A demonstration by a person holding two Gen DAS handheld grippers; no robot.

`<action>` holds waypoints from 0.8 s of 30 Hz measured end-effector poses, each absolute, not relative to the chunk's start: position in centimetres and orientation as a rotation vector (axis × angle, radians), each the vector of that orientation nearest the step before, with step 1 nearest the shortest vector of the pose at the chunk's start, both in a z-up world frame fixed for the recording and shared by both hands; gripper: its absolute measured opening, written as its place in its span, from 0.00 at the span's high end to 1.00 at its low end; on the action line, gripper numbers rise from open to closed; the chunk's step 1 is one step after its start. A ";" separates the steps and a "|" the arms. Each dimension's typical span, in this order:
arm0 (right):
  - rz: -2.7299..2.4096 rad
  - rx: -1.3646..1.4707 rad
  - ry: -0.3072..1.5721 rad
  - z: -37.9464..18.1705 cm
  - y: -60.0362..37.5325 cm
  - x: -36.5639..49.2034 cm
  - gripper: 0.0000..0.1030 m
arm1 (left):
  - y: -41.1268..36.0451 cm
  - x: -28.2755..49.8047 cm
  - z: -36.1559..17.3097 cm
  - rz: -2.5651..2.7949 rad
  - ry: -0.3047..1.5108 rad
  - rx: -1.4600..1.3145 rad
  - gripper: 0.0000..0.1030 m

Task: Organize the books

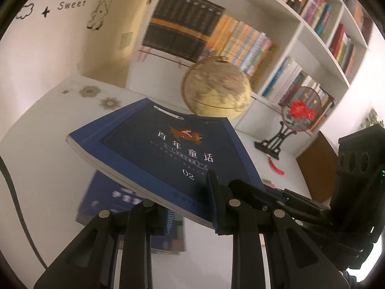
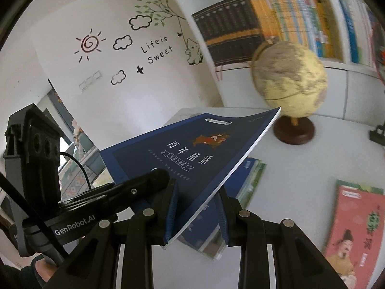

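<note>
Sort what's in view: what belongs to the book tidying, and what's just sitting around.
Part of the job:
blue book, clamped by left gripper and right gripper
book stack under it
pink book on the table
bookshelf

Just lying about:
globe
round fan on a stand

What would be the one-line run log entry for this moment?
held: dark blue book | left gripper: shut on book | right gripper: shut on book | book: lifted above table | nearby: globe
</note>
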State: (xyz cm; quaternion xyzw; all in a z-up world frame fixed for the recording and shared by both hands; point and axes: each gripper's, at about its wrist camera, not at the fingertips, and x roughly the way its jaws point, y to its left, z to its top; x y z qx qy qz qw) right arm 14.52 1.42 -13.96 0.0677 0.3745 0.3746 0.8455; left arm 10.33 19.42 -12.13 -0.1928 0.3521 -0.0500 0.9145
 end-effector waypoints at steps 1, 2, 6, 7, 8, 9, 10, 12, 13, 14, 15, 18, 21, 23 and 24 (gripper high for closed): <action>0.791 0.144 0.795 -14.2 2.2 14.7 0.72 | 20.1 10.4 -12.5 -0.099 0.728 -0.400 0.79; 0.791 0.147 0.802 -14.5 2.9 14.9 0.72 | 20.8 10.5 -12.8 -0.097 0.732 -0.402 0.79; 0.787 0.141 0.838 -15.8 5.2 15.5 0.72 | 22.3 11.2 -14.4 -0.103 0.757 -0.428 0.79; 0.783 0.136 0.846 -16.2 5.6 15.6 0.72 | 22.4 11.3 -14.9 -0.104 0.764 -0.433 0.79; 0.778 0.133 0.853 -16.4 5.8 15.7 0.72 | 22.6 11.3 -15.2 -0.105 0.769 -0.435 0.79; 0.772 0.128 0.862 -16.8 6.1 15.8 0.72 | 22.7 11.6 -15.8 -0.105 0.778 -0.441 0.79; 0.766 0.124 0.869 -17.1 6.2 15.9 0.72 | 22.8 11.8 -16.3 -0.106 0.784 -0.448 0.79; 0.751 0.113 0.883 -17.9 6.6 16.2 0.72 | 23.1 12.1 -17.4 -0.115 0.796 -0.469 0.79; 0.745 0.107 0.886 -18.3 6.7 16.3 0.72 | 23.2 12.4 -18.2 -0.118 0.812 -0.484 0.79; 0.739 0.098 0.892 -18.8 6.8 16.5 0.72 | 23.3 12.6 -18.7 -0.117 0.823 -0.492 0.79; 0.734 0.091 0.905 -19.4 6.9 16.8 0.72 | 23.3 12.7 -19.1 -0.116 0.832 -0.497 0.79; 0.727 0.088 0.948 -20.9 7.0 17.4 0.72 | 23.1 12.7 -20.4 -0.119 0.844 -0.503 0.79; 0.716 0.089 0.981 -22.0 6.9 17.7 0.72 | 23.1 12.5 -21.4 -0.115 0.870 -0.519 0.72; 0.713 0.110 1.002 -22.5 6.7 17.8 0.72 | 23.4 12.1 -22.0 -0.107 0.885 -0.544 0.68; 0.710 0.118 1.015 -22.8 6.7 17.8 0.72 | 23.6 12.0 -22.3 -0.102 0.892 -0.551 0.67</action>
